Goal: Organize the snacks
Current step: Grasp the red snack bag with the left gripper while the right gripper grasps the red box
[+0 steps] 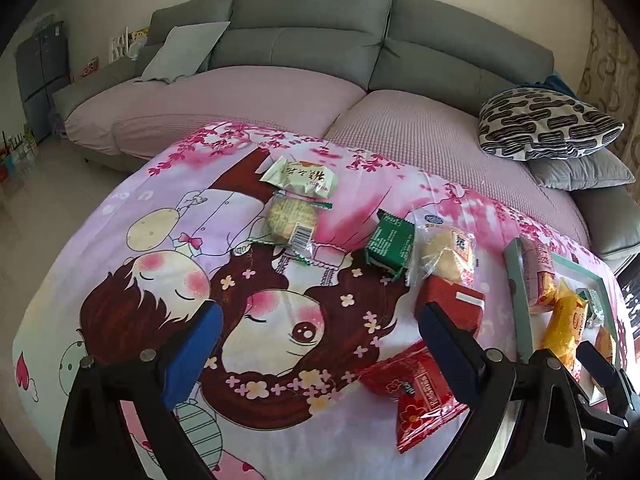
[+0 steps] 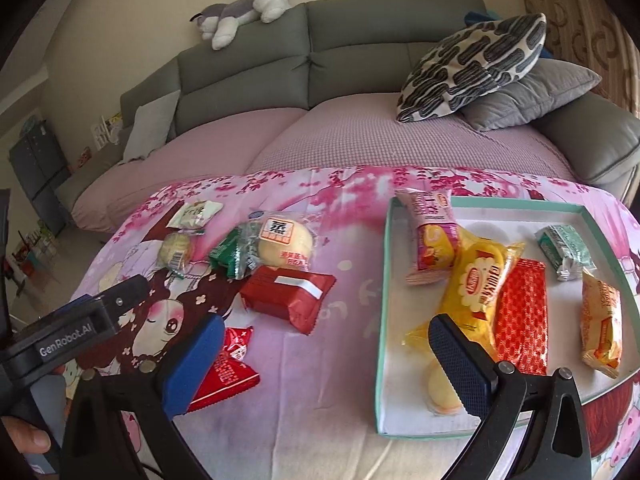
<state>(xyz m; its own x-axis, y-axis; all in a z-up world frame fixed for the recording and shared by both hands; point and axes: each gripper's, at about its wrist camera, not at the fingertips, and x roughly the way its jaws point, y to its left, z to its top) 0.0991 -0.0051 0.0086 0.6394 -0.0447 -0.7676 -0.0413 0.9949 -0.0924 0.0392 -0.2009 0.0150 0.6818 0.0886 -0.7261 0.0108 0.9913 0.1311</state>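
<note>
On the cloth: six snacks loose, red packet nearest your right gripper.
Fingers: both pairs spread, holding nothing.
Tray: six inside.
Advice: straddle the packet, close gently.

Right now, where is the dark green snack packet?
In the left wrist view the dark green snack packet lies mid-table on the cartoon cloth, touching the clear-wrapped round bun, outside the tray.

Open cloth is left between the loose snacks and the tray, which is crowded with packets.
</note>
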